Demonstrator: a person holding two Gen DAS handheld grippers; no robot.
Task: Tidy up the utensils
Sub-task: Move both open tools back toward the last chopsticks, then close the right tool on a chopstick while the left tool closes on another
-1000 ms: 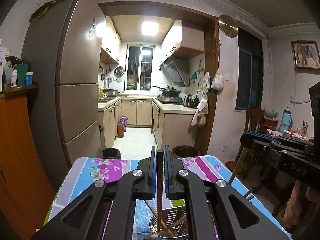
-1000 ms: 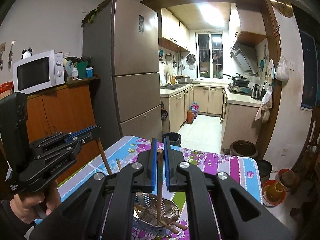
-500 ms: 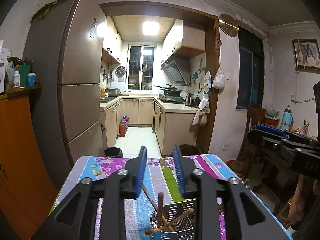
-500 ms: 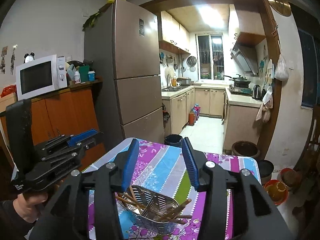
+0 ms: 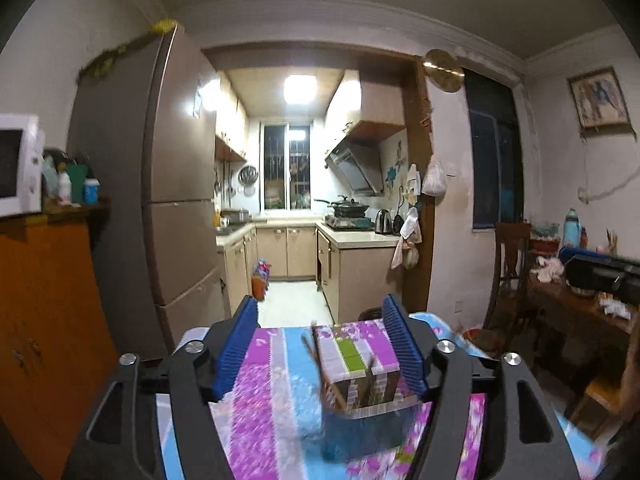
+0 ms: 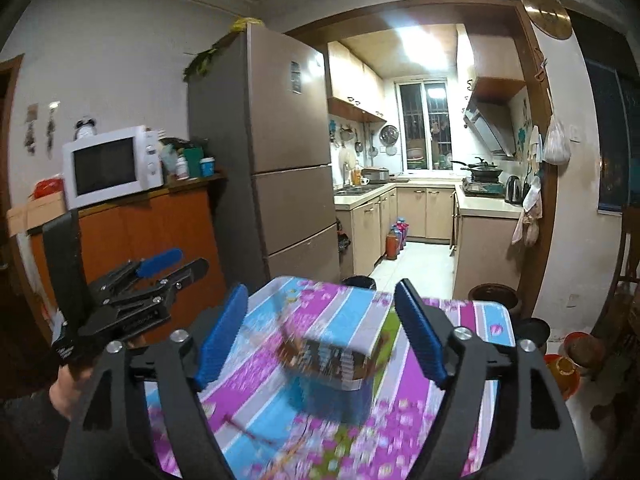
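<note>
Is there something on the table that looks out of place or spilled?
Possibly. In the right wrist view a thin brown stick, seemingly a loose chopstick, lies on the tablecloth in front of the metal utensil basket, not inside it. Both views are blurred, so this is uncertain. Nothing looks spilled.

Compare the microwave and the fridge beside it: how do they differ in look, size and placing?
The microwave is white with a dark window; the fridge is brownish metallic with three door sections. The microwave is small and sits on an orange cabinet; the fridge is tall and reaches well above that cabinet. Both stand against the same wall.
</note>
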